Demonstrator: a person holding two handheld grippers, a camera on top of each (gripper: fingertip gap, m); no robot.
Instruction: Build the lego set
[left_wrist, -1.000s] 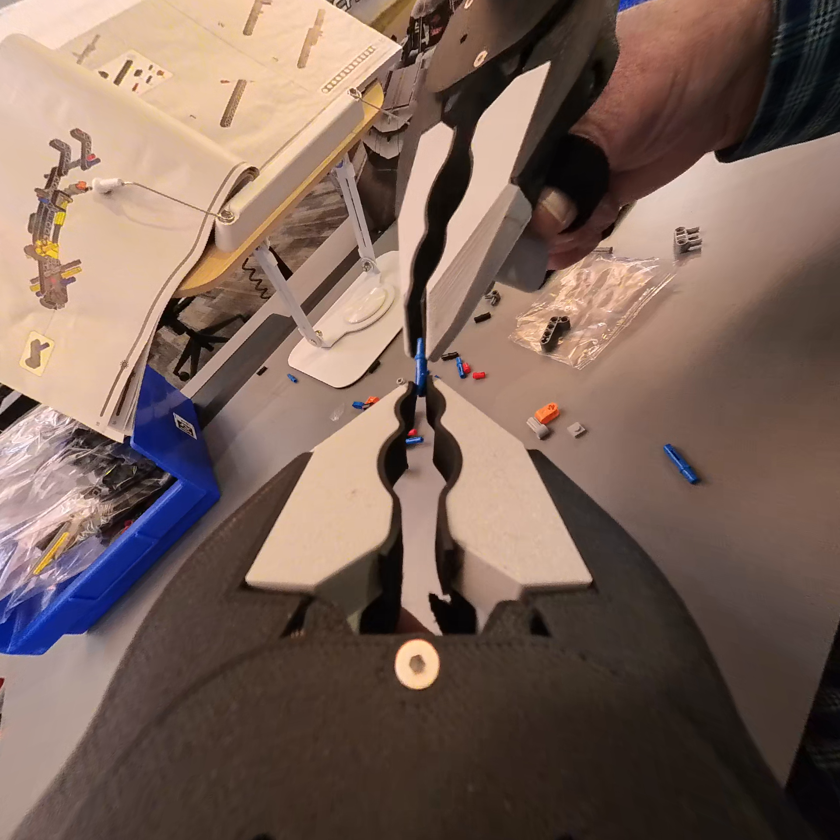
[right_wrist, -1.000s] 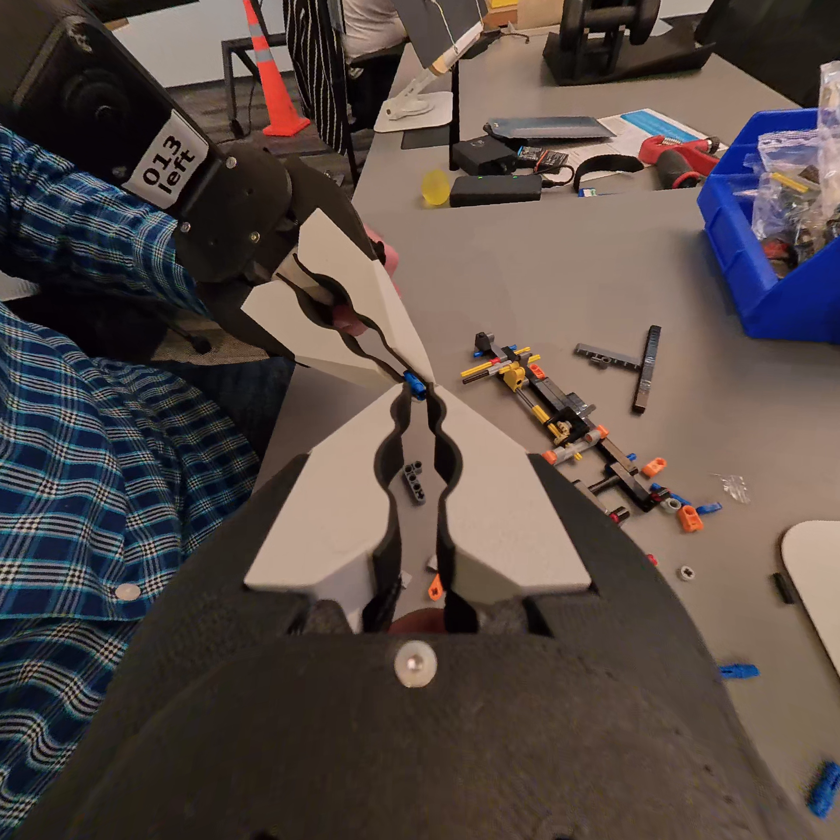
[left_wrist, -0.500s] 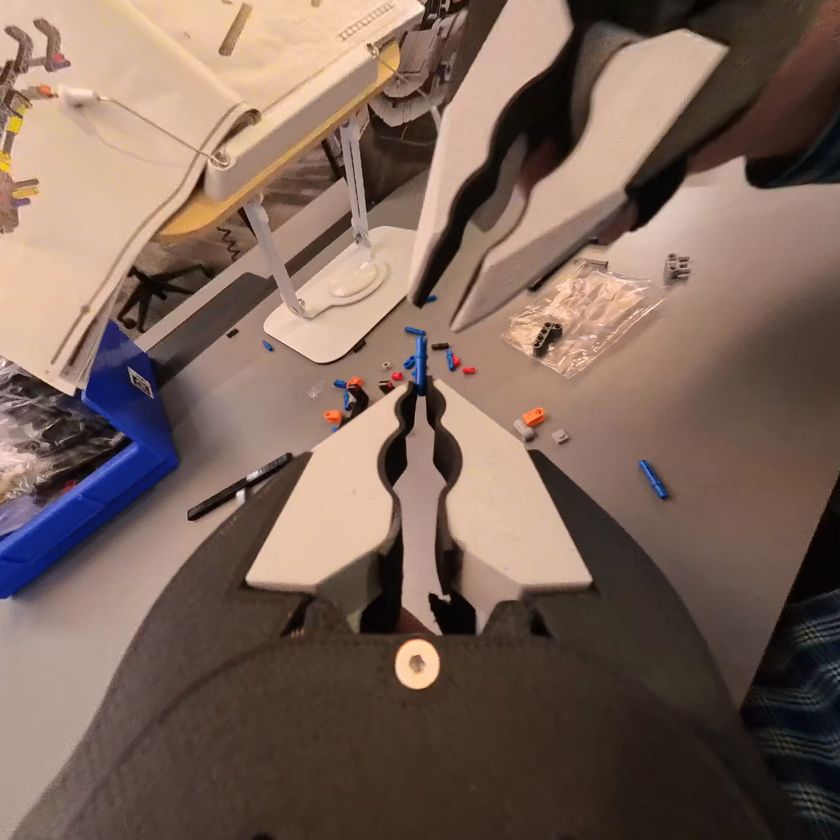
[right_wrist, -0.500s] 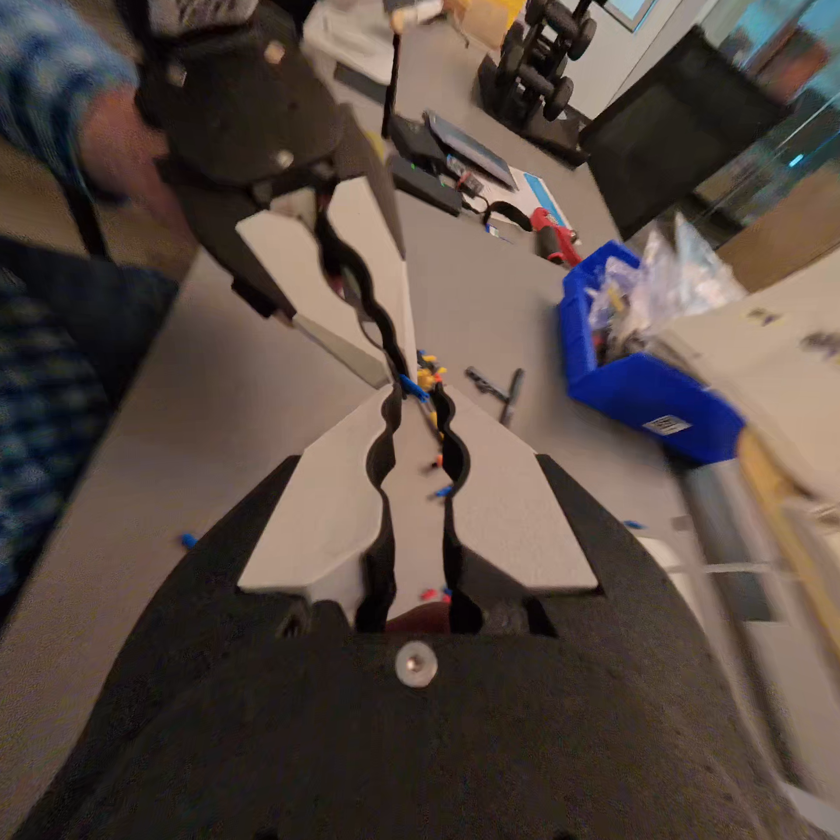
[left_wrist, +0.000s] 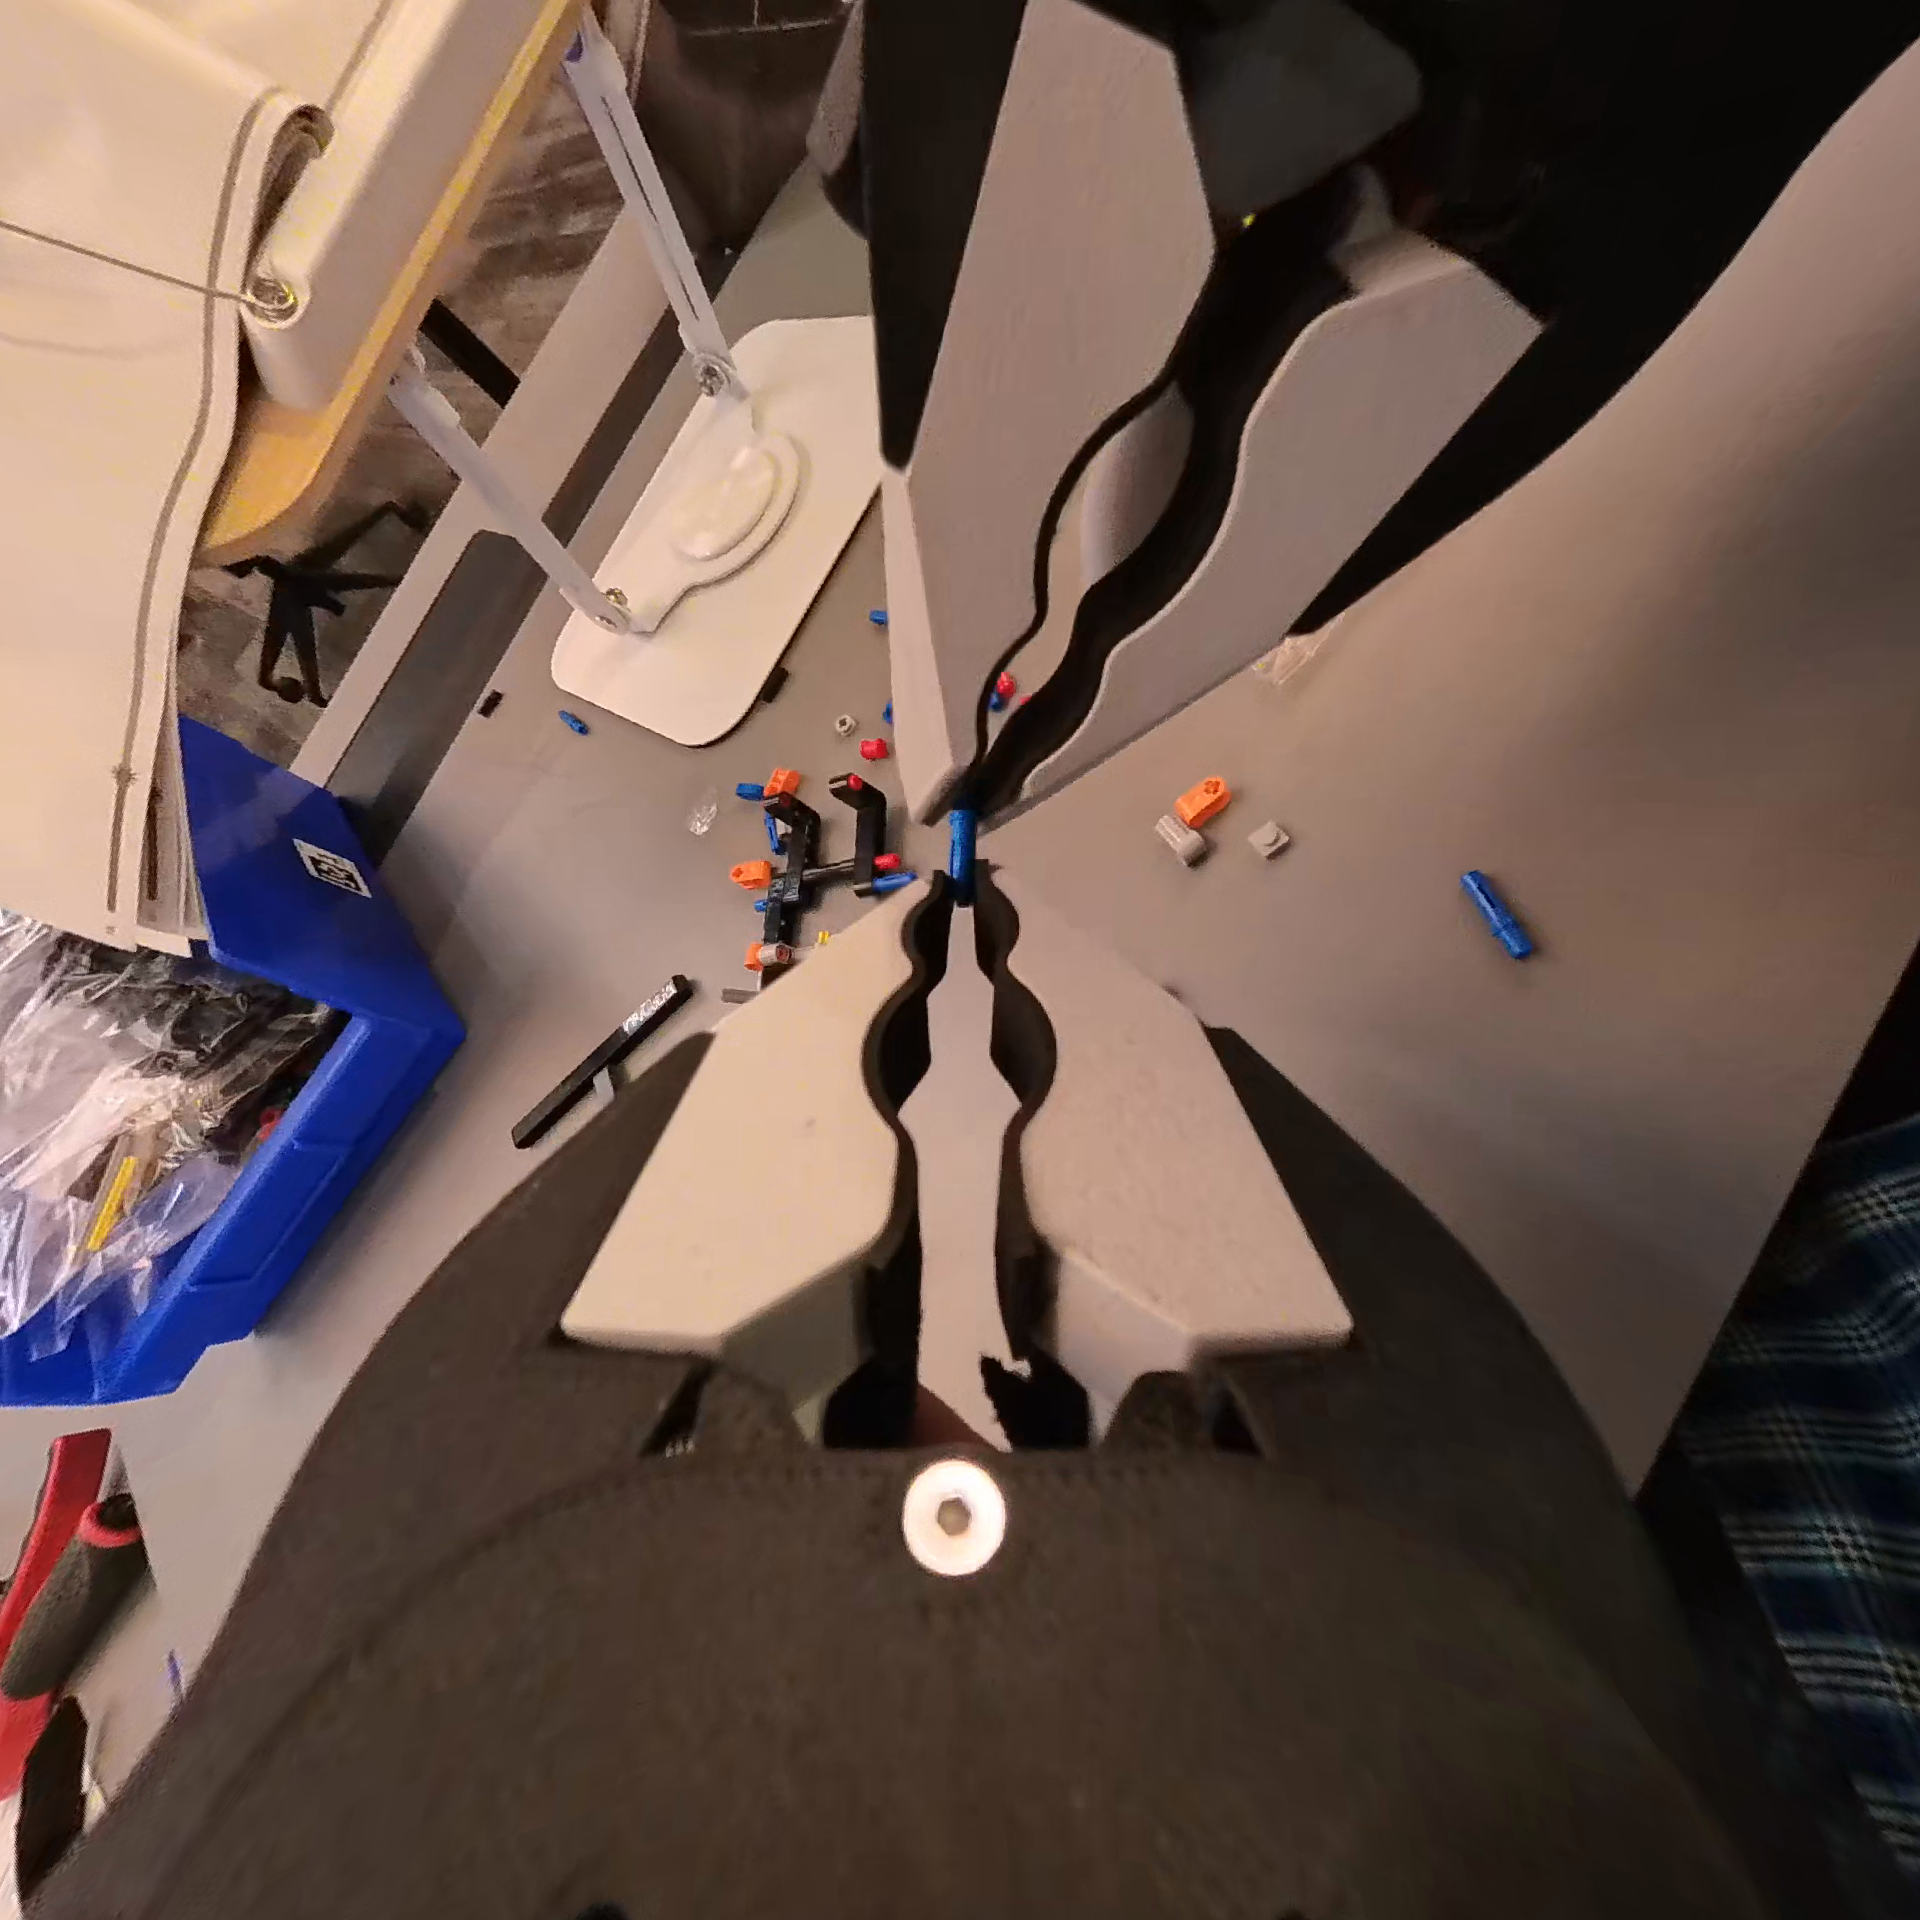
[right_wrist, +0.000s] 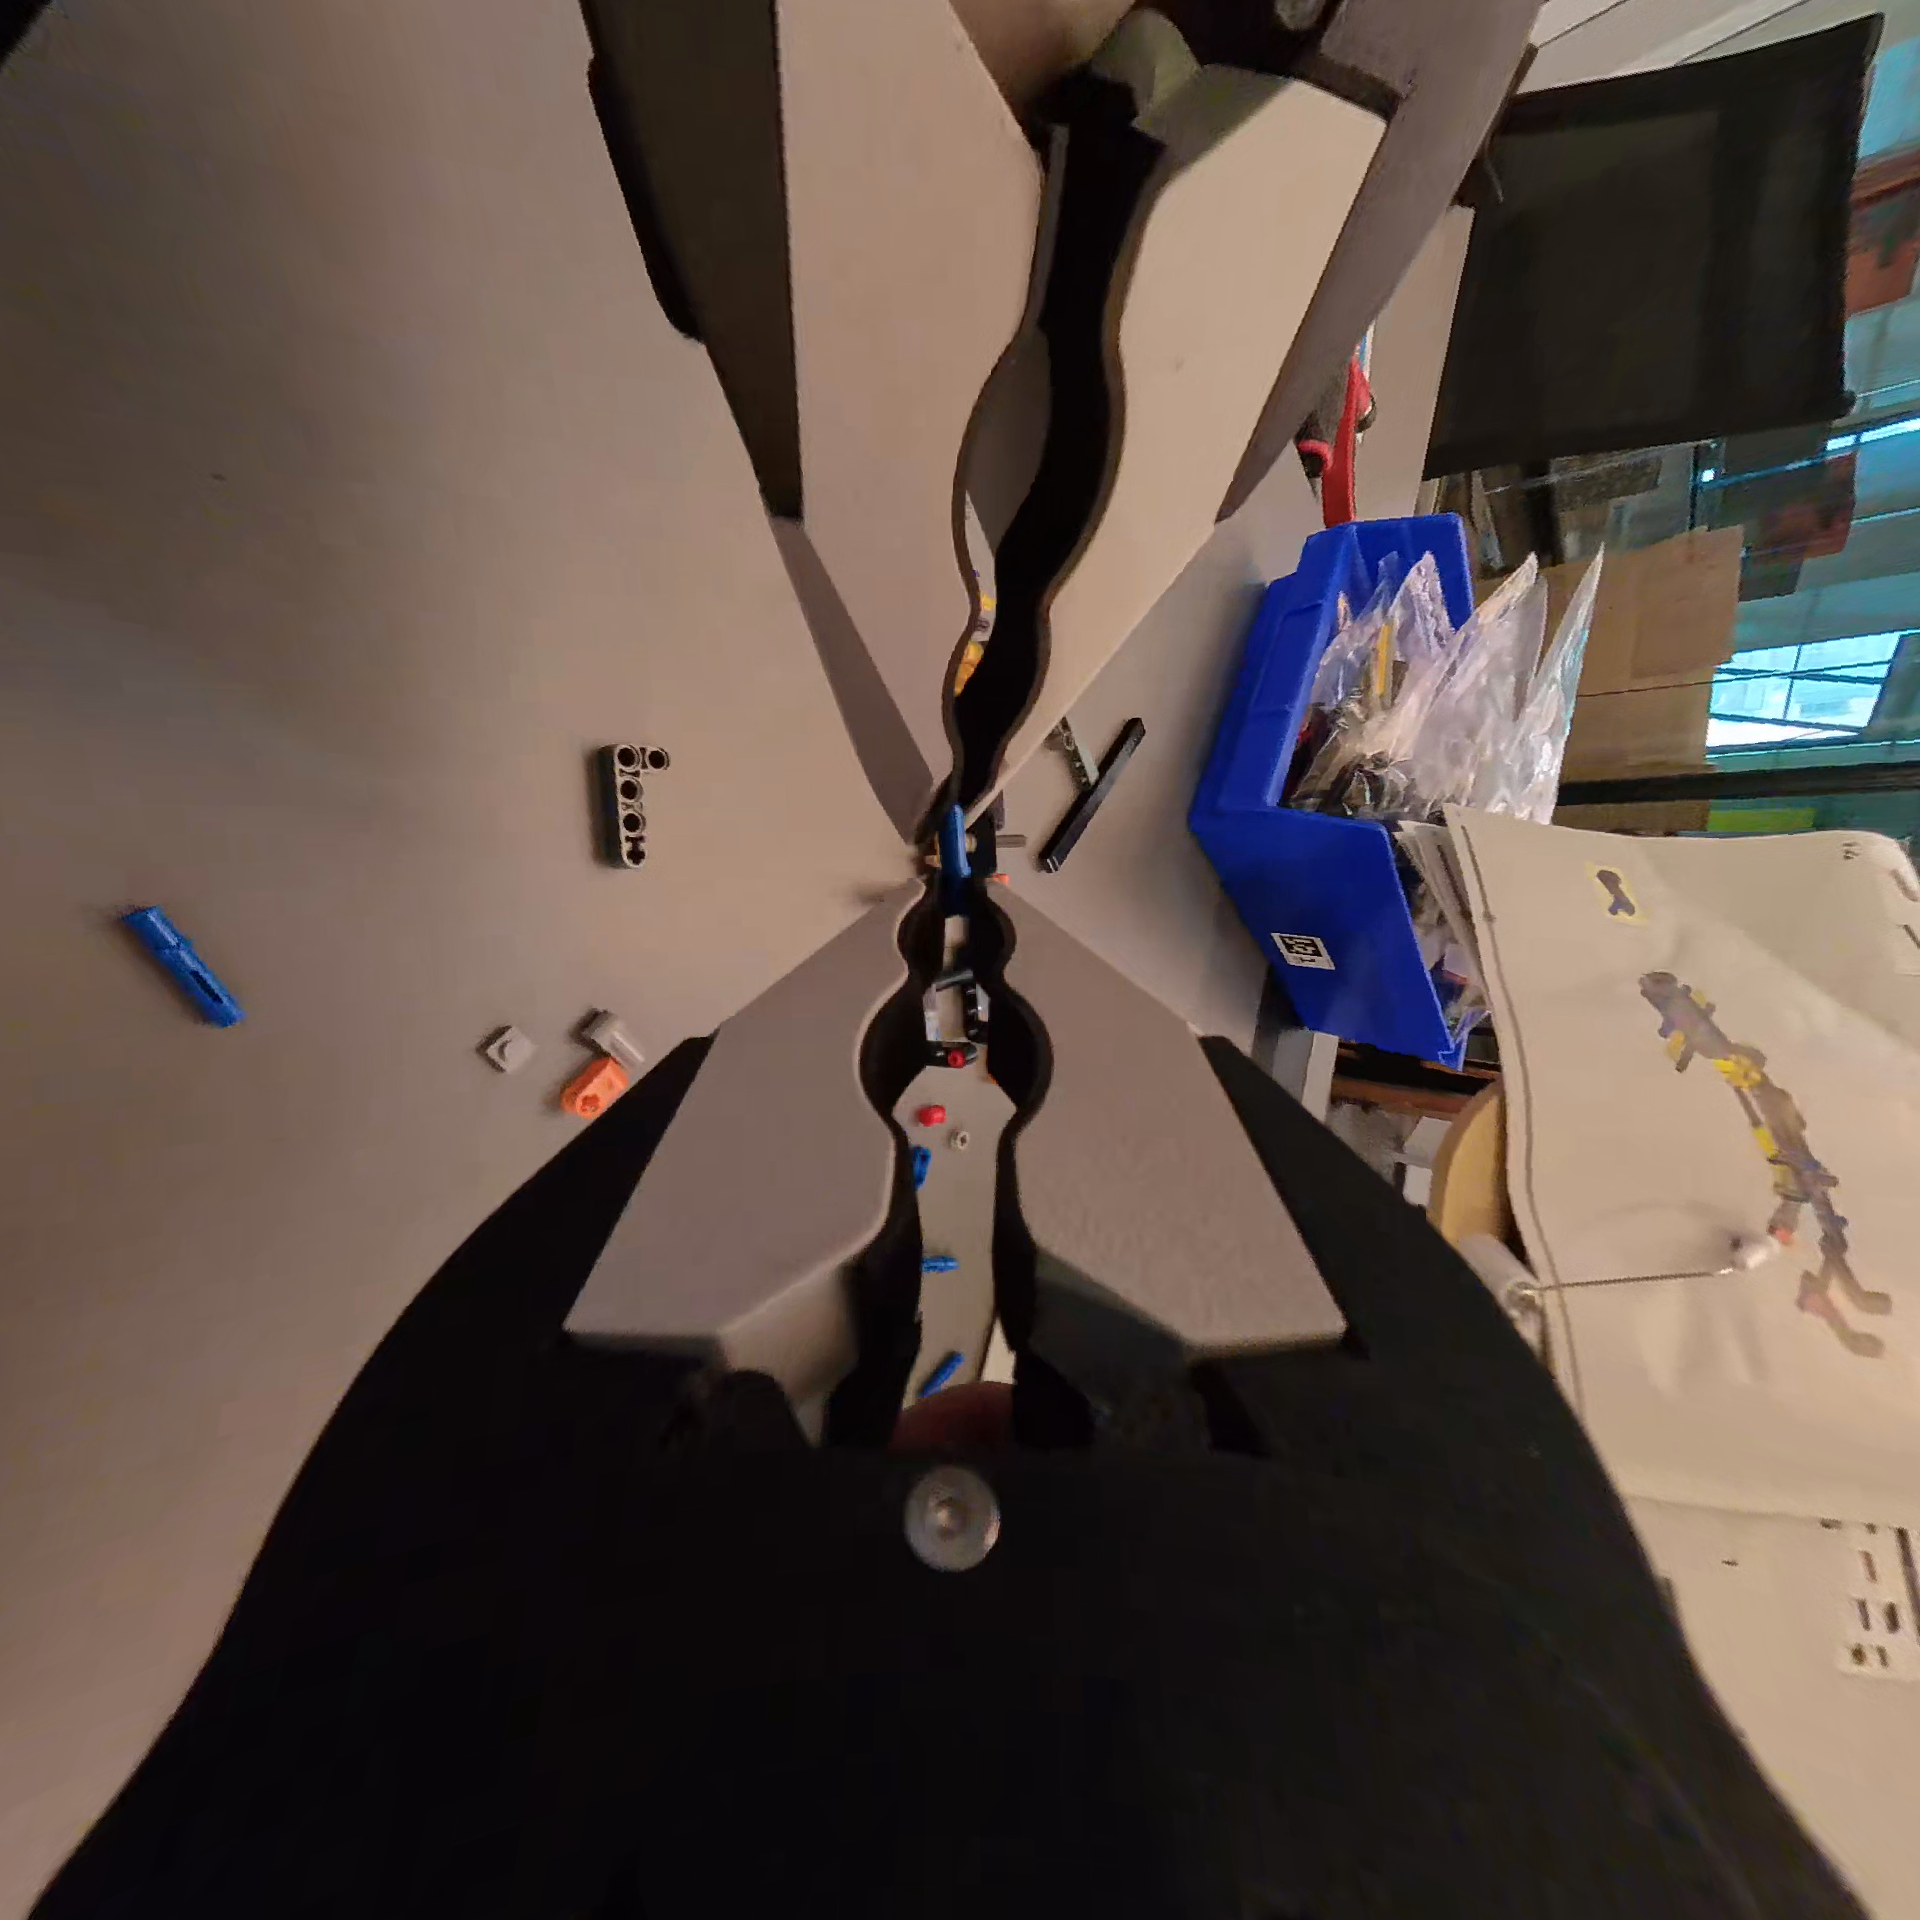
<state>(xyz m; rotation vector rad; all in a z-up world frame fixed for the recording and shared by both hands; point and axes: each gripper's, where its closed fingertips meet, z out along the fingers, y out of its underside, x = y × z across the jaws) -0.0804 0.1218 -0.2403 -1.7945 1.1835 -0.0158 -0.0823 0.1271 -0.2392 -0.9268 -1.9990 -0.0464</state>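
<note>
Currently, the left gripper (left_wrist: 961, 894) is clamping the lower end of a small blue plastic connector pin (left_wrist: 962, 854) between its nearly closed fingers, above the grey table (left_wrist: 1351, 1039). The right gripper (right_wrist: 951, 904) is meeting it tip to tip from the opposite side, its fingers narrowed about the pin's other end (right_wrist: 952, 847); whether it is gripping firmly cannot be told. The pin's long axis is running in line with both sets of fingers, bridging the two tips. Judged from this, the coming move is a handover or regrip along that axis. A partly built black assembly (left_wrist: 821, 862) is lying on the table just beside the left fingers.
</note>
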